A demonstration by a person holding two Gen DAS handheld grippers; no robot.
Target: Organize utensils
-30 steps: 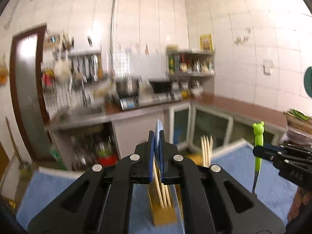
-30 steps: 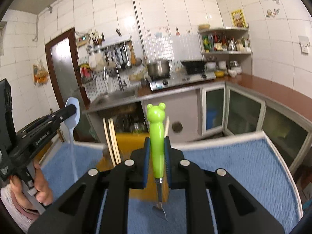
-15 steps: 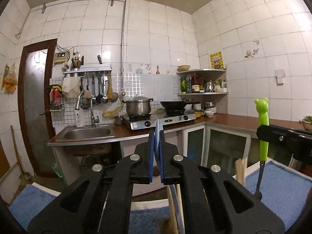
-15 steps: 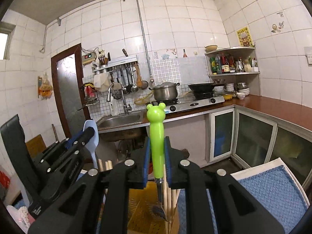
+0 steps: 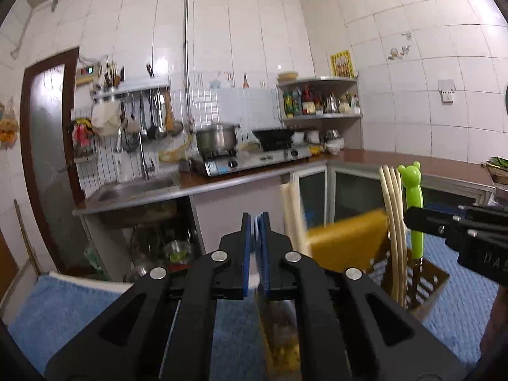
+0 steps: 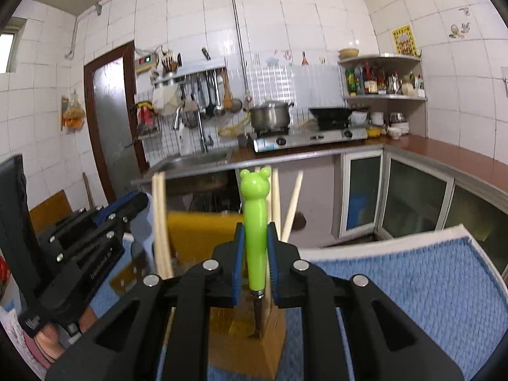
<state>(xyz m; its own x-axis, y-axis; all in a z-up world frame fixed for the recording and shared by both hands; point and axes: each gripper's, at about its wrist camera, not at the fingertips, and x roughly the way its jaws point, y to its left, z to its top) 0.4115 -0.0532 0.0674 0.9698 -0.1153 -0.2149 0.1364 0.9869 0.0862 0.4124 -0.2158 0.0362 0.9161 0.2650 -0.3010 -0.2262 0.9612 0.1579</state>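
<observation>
Two handheld tools are seen over a desk that's covered with a blue woven mat. A yellow utensil holder is stood on that mat, with a tall back wall and slotted compartments in front; it's placed right under both tools.

On the right, the right tool is held above the holder with its blue pads closed tight on the green handle of a frog-headed utensil. That utensil is kept upright, frog head on top, and its metal end is dipped down into one of the holder's front compartments. What kind of tip it has can't be made out, since it's blurred and partly hidden.

Over on the left, the left tool is pinched almost fully together, with only a thin gap left between the pads. A pale blue spoon is gripped in that gap, and its handle is pointed down toward the holder, smeared by motion in the left wrist view. Whether the spoon's lower end is already touching the holder can't be told.

Several pale wooden chopsticks are stood in the holder, leaning a bit, just beside the green utensil. A few more are seen sticking up behind the yellow back wall in the right wrist view.
</observation>
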